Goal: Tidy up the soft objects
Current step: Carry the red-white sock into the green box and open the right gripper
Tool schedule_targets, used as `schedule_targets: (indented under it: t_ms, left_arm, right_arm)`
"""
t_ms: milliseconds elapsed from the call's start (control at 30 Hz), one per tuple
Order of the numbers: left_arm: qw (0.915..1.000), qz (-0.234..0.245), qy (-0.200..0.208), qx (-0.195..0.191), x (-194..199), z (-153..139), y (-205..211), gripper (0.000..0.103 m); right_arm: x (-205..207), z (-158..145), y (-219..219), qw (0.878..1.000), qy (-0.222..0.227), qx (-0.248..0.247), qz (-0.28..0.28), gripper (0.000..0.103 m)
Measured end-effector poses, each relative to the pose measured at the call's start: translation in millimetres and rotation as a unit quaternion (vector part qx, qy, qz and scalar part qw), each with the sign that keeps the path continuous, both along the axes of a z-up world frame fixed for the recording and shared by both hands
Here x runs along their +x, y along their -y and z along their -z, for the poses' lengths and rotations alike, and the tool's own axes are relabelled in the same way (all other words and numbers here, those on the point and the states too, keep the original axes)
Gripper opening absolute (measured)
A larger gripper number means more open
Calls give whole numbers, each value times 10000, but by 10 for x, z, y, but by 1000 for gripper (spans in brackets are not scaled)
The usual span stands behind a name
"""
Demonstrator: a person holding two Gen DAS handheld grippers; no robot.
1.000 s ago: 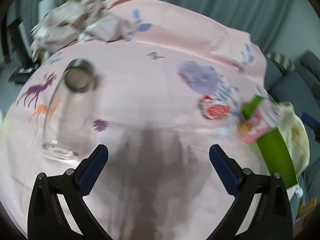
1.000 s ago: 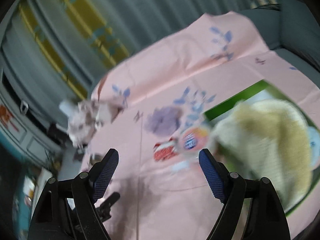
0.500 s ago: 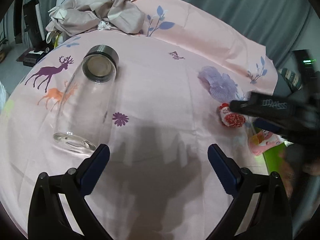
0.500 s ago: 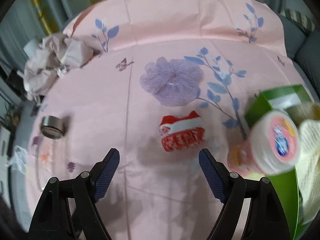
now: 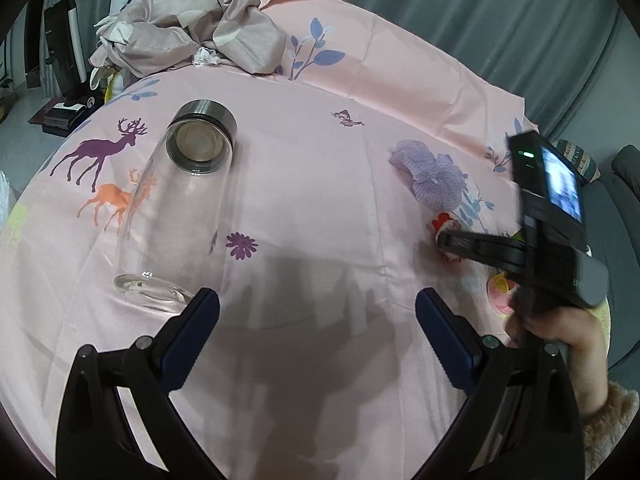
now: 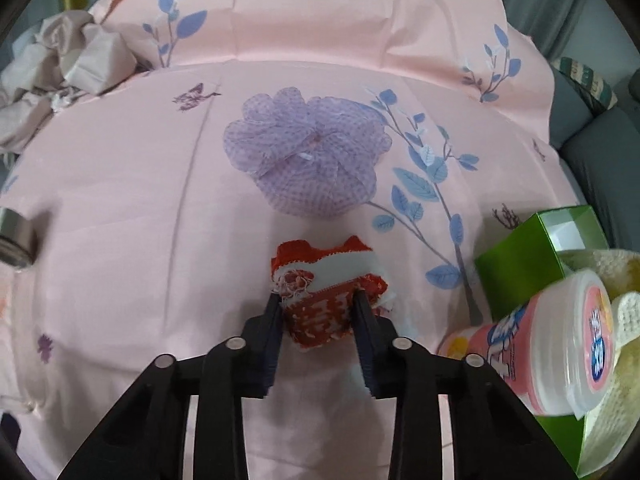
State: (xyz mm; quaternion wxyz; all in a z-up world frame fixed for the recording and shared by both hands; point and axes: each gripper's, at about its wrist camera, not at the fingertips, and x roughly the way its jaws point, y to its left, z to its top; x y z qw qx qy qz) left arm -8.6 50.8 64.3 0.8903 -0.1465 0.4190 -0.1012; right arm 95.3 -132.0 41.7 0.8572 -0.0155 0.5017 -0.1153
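Observation:
A folded red-and-white cloth point(image 6: 326, 292) lies on the pink sheet, and my right gripper point(image 6: 316, 302) is shut on its near part. A purple mesh bath puff point(image 6: 308, 156) lies just beyond it. In the left wrist view the right gripper point(image 5: 454, 242) covers most of the red cloth point(image 5: 442, 224), with the puff point(image 5: 434, 178) behind. My left gripper point(image 5: 318, 320) is open and empty above the bare sheet. A green box point(image 6: 532, 256) at the right holds a cream towel point(image 6: 616, 380) and a pink tub point(image 6: 560, 340).
A clear glass bottle with a metal cap point(image 5: 176, 208) lies on its side left of my left gripper. Crumpled grey fabric point(image 5: 188, 28) sits at the far left edge of the sheet. Grey curtains and a sofa point(image 6: 600, 140) are beyond.
My right gripper has moved down and forward to the red-and-white cloth and closed on it. My left gripper stays open, and its view has steadied over the bottle.

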Motion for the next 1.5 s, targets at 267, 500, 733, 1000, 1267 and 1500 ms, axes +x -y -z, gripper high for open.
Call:
schedule_targets:
  t_ms: [267, 500, 733, 1000, 1267, 1500]
  left_arm:
    - [9993, -329, -70, -134, -1, -11, -160, 98]
    - [9994, -276, -69, -175, -23, -46, -183, 98]
    - [9993, 72, -185, -324, -32, -15, -93, 88]
    - [9919, 924, -641, -589, 0, 229, 304, 74]
    - [9856, 1170, -826, -903, 181, 452, 507, 49]
    - [9836, 1610, -367, -723, 33, 188, 672, 29]
  right_arm:
    - [-656, -162, -228, 9869, -314, 1239, -987, 33]
    - [-865, -172, -279, 9827, -414, 1378, -1168, 66]
    - [-916, -451, 30, 9810, 298, 1711, -865, 74]
    - [-750, -162, 28, 9719, 92, 2183, -880, 68]
    - [-595, 150, 96, 9646, -188, 2484, -868, 45]
    - [-707, 11, 94, 9656, -15, 2413, -964, 38]
